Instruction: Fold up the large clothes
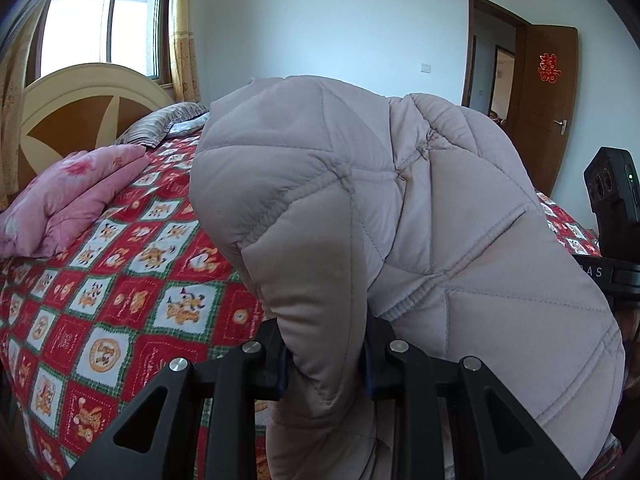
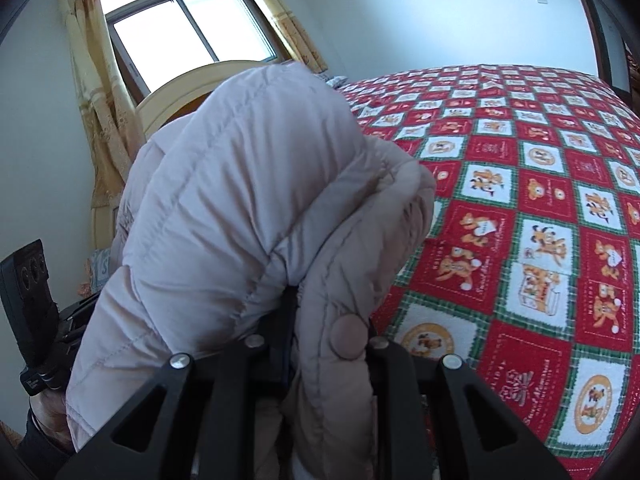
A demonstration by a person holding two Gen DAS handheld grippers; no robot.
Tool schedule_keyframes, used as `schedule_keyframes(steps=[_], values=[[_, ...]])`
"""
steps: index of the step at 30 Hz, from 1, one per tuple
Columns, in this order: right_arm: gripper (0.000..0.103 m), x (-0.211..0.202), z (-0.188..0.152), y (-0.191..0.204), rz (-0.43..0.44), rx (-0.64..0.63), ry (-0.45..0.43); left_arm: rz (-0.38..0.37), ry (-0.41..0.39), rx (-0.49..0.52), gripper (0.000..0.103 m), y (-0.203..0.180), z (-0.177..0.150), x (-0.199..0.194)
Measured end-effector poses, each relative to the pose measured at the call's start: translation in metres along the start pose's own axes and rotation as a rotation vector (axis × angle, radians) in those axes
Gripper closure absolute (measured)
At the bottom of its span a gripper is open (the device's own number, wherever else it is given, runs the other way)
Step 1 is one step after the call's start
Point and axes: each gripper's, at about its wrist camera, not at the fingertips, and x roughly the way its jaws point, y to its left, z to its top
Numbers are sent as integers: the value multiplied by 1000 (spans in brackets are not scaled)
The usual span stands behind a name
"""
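A pale beige quilted puffer jacket (image 1: 400, 208) hangs in the air above the bed, held up between both grippers. My left gripper (image 1: 325, 364) is shut on a padded fold of it, the blue pads pressing from both sides. My right gripper (image 2: 320, 344) is shut on another edge of the jacket (image 2: 248, 208), near a round fabric-covered snap button (image 2: 350, 334). The right gripper's body (image 1: 612, 216) shows at the right edge of the left wrist view. The left gripper's body (image 2: 32, 312), with a hand under it, shows at the left edge of the right wrist view.
Below lies a bed with a red, white and green cartoon-patterned cover (image 2: 540, 220). A folded pink quilt (image 1: 68, 204) and a striped pillow (image 1: 168, 122) lie near the wooden headboard (image 1: 80, 104). Behind stand a curtained window (image 2: 188, 28) and an open brown door (image 1: 548, 108).
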Motion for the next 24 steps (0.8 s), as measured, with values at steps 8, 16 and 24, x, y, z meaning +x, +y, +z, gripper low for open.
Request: schedule_keyframes(steps=[8,16,24], values=[[82,16,0,12,2,-10,28,19,9,-21,76,20,-9,5],[82,34,-4,5,-27,13,58,66,43,-24,64,35,-20,23],[81,52,-19,-13,-43,58,104,105,51,-46,32,48,-36,38]])
